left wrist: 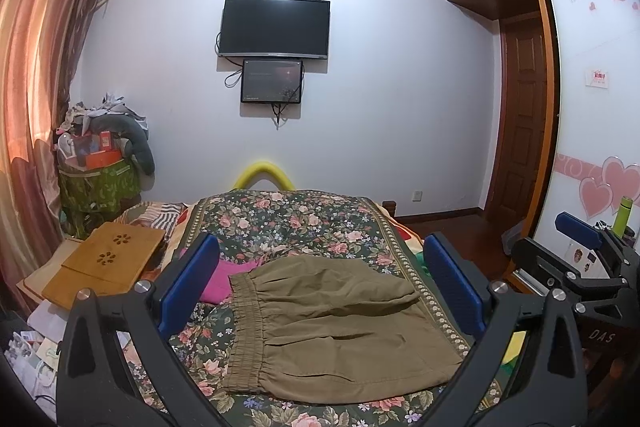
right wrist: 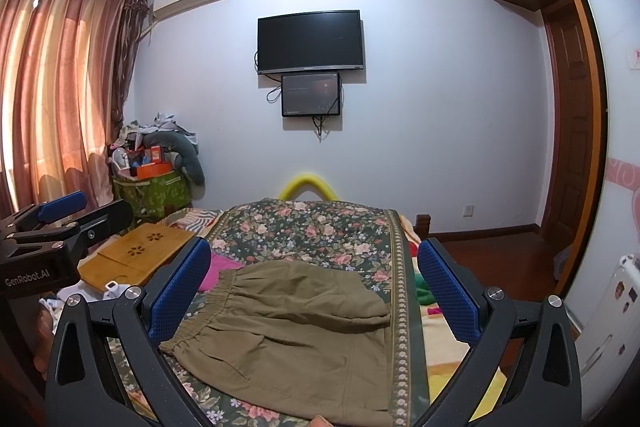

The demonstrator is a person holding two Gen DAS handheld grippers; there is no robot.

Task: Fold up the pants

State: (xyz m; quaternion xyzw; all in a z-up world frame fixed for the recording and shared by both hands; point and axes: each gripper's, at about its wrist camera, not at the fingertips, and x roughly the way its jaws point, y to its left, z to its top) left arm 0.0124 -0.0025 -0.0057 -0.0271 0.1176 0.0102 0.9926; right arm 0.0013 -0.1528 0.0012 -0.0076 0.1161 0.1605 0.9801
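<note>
The olive-brown pants (left wrist: pixel 332 323) lie folded into a compact rectangle on the floral bedspread (left wrist: pixel 288 219), elastic waistband to the left. They also show in the right wrist view (right wrist: pixel 296 335). My left gripper (left wrist: pixel 320 287) is open and empty, held above the pants, blue pads wide apart. My right gripper (right wrist: pixel 316 299) is open and empty too, above the pants. The right gripper shows at the right edge of the left wrist view (left wrist: pixel 580 239); the left gripper shows at the left edge of the right wrist view (right wrist: pixel 60 211).
A pink garment (left wrist: pixel 224 279) lies beside the waistband. A bamboo lap tray (left wrist: pixel 108 263) sits at the bed's left, with clutter below it. A green basket piled with things (left wrist: pixel 96 183) stands by the curtain. A wardrobe (left wrist: pixel 592 107) is on the right.
</note>
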